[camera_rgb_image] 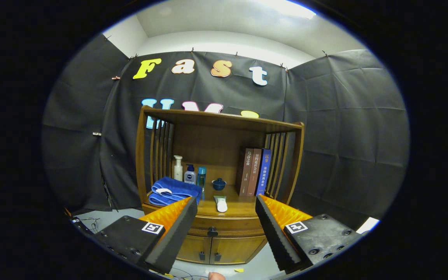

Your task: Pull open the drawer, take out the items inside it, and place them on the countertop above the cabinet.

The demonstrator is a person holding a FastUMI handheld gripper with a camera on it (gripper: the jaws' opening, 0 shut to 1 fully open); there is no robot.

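The tool (226, 217) has orange fingers (169, 214) with ridged black pads, square markers and screwed black mounts.

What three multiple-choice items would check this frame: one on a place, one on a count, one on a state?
1. Where does the blue towel lie?
A. On the countertop, left of the bottles
B. Inside the drawer
C. On the floor

2. How many books stand at the right of the shelf?
A. One
B. Three
C. Five

3. What state is the drawer in?
A. Pulled fully out
C. Removed
B. Closed, its knob untouched

Answers:
1. A: the towel sits folded on the countertop, just beyond the left finger.
2. B: three spines stand side by side, two brown and one blue.
3. B: the drawer front sits flush with the cabinet, and the hand-held gripper is open and apart from it, the knob showing between its fingers.
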